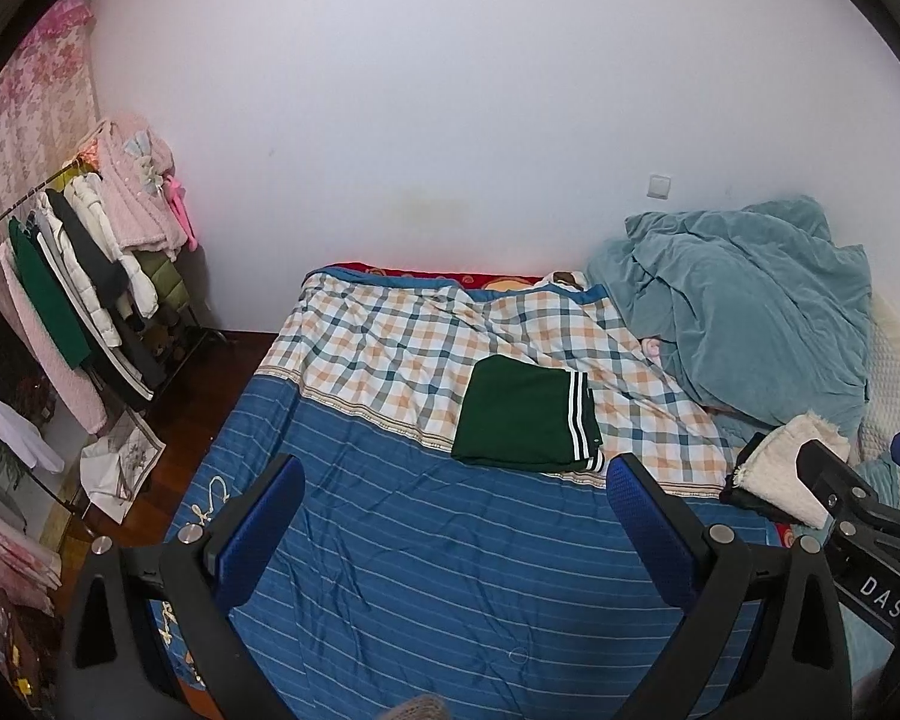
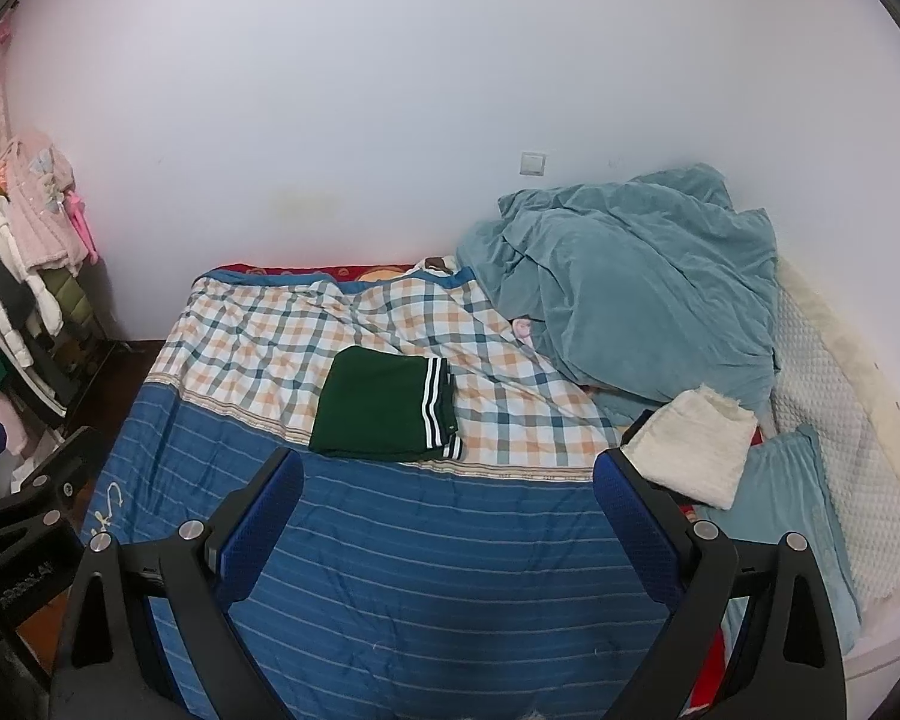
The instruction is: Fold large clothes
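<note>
A dark green garment with white stripes (image 1: 525,414) lies folded flat on the bed's checked cover; it also shows in the right wrist view (image 2: 384,411). A folded cream fleece garment (image 1: 783,468) lies to its right, also in the right wrist view (image 2: 693,447). My left gripper (image 1: 456,474) is open and empty, held above the blue striped sheet (image 1: 420,570), short of the green garment. My right gripper (image 2: 447,468) is open and empty, likewise above the sheet (image 2: 450,570). The right gripper also shows at the left wrist view's right edge (image 1: 858,480).
A crumpled teal blanket (image 2: 624,282) is heaped at the bed's far right against the white wall. A teal pillow (image 2: 774,516) and a quilted white pad (image 2: 834,420) lie at the right. A clothes rack (image 1: 90,276) with hanging coats stands left of the bed.
</note>
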{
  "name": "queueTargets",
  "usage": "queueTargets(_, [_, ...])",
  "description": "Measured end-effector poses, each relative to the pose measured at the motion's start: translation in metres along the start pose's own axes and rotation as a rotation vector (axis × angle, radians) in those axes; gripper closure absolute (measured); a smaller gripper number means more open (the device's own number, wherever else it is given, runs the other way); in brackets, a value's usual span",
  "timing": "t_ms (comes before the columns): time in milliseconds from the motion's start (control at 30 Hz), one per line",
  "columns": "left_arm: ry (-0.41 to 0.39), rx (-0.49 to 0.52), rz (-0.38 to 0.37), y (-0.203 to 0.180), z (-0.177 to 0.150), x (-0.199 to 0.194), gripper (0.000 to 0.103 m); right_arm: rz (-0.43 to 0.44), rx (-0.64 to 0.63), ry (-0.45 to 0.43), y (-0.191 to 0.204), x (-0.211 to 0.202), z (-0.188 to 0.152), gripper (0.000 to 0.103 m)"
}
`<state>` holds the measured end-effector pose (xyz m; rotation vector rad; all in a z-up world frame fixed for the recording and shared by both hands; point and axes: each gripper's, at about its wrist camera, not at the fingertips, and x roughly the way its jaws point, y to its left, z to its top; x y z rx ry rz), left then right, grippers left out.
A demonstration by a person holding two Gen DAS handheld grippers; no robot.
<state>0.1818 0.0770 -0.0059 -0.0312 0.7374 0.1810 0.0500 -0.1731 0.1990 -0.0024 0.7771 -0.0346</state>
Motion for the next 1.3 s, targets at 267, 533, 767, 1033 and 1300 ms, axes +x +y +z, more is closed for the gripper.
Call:
queueTargets(267, [-0.006, 0.002, 0.0, -0.0013, 0.0019, -0.0012, 0.0, -0.006, 0.007, -0.004, -0.0023, -0.0022, -0.0029, 0.004])
queueTargets(533, [-0.014, 0.0, 0.0, 0.0002, 0.0046, -0.0037, 0.0, -0.008, 0.007, -0.003, -0.0033, -0.0038, -0.005, 0.004])
queueTargets(767, [-0.021, -0.001, 0.004, 0.0003, 0.0085, -0.0035, 0.0, -0.007, 0.008, -0.005, -0.0028, -0.0042, -0.005, 0.004])
queueTargets(1033, [-0.021, 0.001, 0.004, 0.0023, 0.0067, -0.0041, 0.0, -0.008, 0.008, -0.006, -0.0027, -0.0044, -0.0062, 0.004])
queueTargets(1300, [-0.035, -0.003, 0.014, 0.0036, 0.0063, -0.006, 0.0, -0.007, 0.01, -0.005, -0.0034, -0.0059, -0.0064, 0.004])
